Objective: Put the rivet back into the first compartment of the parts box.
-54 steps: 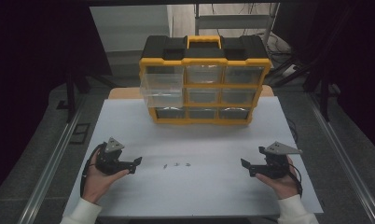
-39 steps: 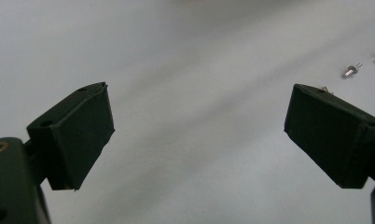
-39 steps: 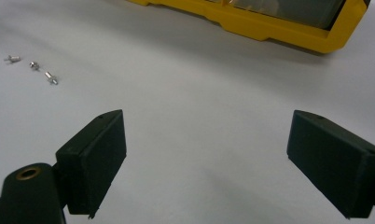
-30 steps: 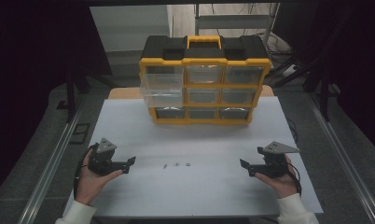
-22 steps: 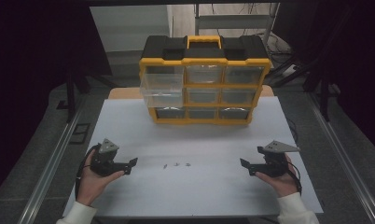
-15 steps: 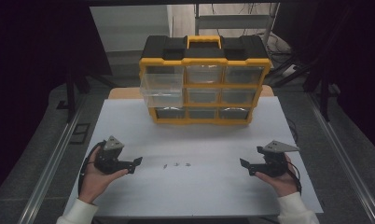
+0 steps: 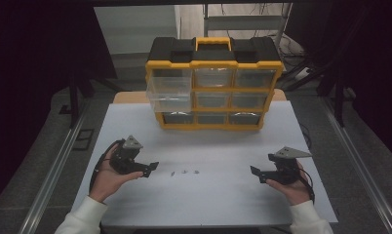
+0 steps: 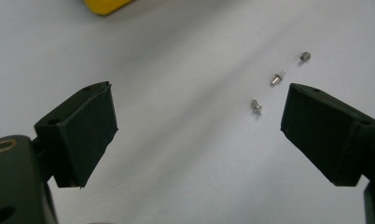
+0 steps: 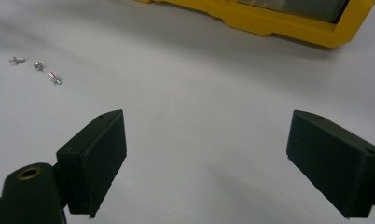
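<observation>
- The left gripper [image 7: 152, 168] and right gripper [image 7: 255, 171] are hovering wide open, holding nothing, with bare white table [image 7: 223, 204] lying between them.
- Three small screws [image 7: 184, 172] are lying just right of the left gripper, well apart from the right one.
- A yellow drawer cabinet [image 7: 213, 87] is standing at the far edge, its contents unclear.

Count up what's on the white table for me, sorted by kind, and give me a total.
Small metal screws: 3
Yellow and black drawer organizer: 1
Handheld grippers, left gripper and right gripper, both open and holding nothing: 2
Total: 6
</observation>
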Demonstrator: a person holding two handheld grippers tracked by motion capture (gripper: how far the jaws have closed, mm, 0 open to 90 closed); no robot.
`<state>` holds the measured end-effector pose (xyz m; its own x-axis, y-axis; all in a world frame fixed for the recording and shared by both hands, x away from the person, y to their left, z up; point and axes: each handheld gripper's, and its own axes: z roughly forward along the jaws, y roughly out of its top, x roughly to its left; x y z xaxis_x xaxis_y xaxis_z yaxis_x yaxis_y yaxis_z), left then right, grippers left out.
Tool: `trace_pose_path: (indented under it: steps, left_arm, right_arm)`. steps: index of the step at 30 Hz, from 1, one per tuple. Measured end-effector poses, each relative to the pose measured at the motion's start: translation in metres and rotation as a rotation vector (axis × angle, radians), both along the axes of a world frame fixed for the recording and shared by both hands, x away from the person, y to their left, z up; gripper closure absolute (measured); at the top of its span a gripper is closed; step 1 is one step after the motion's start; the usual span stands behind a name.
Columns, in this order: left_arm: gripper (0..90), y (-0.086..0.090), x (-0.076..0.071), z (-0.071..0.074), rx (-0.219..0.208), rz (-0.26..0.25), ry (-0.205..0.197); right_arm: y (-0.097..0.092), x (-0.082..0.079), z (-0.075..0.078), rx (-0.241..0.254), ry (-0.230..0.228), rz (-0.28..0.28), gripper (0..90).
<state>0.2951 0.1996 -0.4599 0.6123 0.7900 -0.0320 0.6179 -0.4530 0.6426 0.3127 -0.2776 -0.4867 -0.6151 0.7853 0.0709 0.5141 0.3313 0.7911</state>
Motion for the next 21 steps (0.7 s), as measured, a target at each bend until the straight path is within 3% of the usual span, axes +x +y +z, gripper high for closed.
trace_pose_path:
  steps: [6, 11, 21]
  left_arm:
    - [10.7, -0.022, 0.010, -0.009, 0.037, -0.079, 0.065]
    - [10.4, -0.033, 0.016, -0.017, 0.048, -0.104, 0.098]
    - [10.4, -0.059, 0.028, -0.037, 0.120, -0.163, 0.182]
  right_arm:
    - [0.000, 0.001, -0.001, -0.008, 0.001, -0.003, 12.2]
    - [0.001, 0.000, -0.001, -0.015, -0.009, 0.001, 12.2]
    - [0.003, -0.001, -0.002, -0.031, -0.011, -0.001, 12.1]
